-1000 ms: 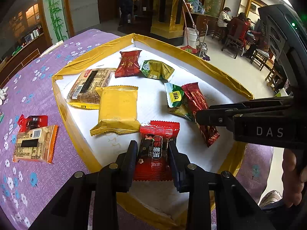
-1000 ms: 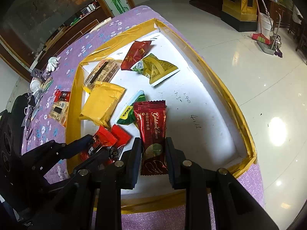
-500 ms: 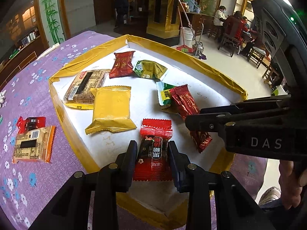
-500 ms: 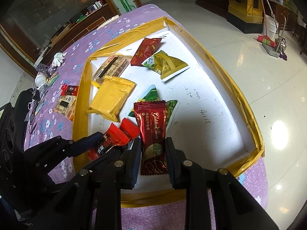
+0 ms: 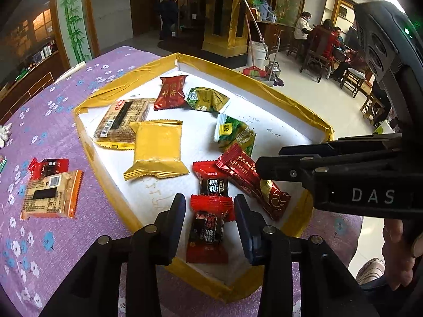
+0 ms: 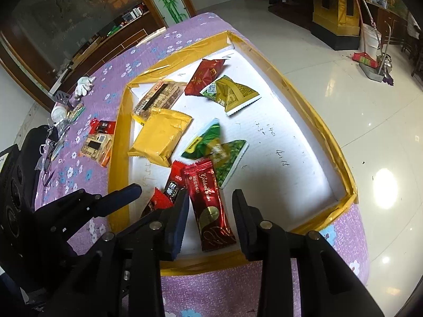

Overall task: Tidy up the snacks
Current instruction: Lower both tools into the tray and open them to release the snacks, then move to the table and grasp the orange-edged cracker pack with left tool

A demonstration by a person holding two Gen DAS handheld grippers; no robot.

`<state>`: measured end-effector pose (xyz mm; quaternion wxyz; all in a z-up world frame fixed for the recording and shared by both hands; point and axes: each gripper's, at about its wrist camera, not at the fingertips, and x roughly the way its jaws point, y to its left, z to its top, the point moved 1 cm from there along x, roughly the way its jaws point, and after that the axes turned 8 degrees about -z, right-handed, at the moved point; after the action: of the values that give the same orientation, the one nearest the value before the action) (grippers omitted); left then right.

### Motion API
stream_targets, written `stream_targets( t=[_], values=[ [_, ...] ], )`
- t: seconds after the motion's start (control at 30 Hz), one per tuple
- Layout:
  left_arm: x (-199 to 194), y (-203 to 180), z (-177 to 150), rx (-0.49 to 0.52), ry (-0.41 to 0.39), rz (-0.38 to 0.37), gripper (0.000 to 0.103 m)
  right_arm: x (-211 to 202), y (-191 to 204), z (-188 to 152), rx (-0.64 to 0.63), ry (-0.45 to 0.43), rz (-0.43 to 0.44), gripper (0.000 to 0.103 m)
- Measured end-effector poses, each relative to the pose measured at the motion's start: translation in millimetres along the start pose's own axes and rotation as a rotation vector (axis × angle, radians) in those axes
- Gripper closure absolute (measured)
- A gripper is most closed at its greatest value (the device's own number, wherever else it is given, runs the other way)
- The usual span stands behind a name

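A white tray with a yellow taped rim point(image 5: 111, 177) point(image 6: 327, 142) holds several snack packets. My left gripper point(image 5: 208, 208) is open, its jaws either side of a red brown-sugar candy point(image 5: 207, 231) that lies on the tray floor. A second red candy point(image 5: 211, 182) lies just beyond it. My right gripper point(image 6: 210, 202) is open around a dark red Golden bar point(image 6: 208, 206) point(image 5: 251, 182) that lies flat in the tray. The yellow packet point(image 5: 157, 149) point(image 6: 161, 137), green packets point(image 5: 234, 134) point(image 6: 224, 158) and a brown biscuit pack point(image 5: 121, 119) lie further in.
On the purple flowered cloth left of the tray lie an orange-edged biscuit pack point(image 5: 50, 195) and a small red candy point(image 5: 47, 166). Small clutter sits at the table's far left point(image 6: 63, 111). The floor drops away beyond the tray's right rim.
Both grippers have opened and let go of their snacks, which now lie on the tray. The red candy and the Golden bar rest near the tray's front corner.
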<state>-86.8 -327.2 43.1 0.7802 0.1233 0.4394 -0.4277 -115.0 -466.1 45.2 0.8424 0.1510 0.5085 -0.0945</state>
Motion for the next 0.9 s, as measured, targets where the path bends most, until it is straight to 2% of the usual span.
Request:
stream_targets(
  t=[0.43,0.53,0.67,0.9],
  values=[
    [-26,24,-11,-0.071,-0.050,0.031,0.062,-6,23,-6,-0.026,-0.016,0.008,0.070],
    [-34,33,-14,-0.094,-0.071,0.053,0.058,-7,29,-8,-0.036,-0.019,0.008,0.070],
    [-50,51,-20,-0.163,-0.127,0.044,0.055,-10,36,-8,-0.049,-0.027,0.001,0.070],
    [-62,87,-41,-0.277,-0.147,0.102,0.055,-12,57,-9,-0.098,-0.030,-0.006,0.070]
  ],
)
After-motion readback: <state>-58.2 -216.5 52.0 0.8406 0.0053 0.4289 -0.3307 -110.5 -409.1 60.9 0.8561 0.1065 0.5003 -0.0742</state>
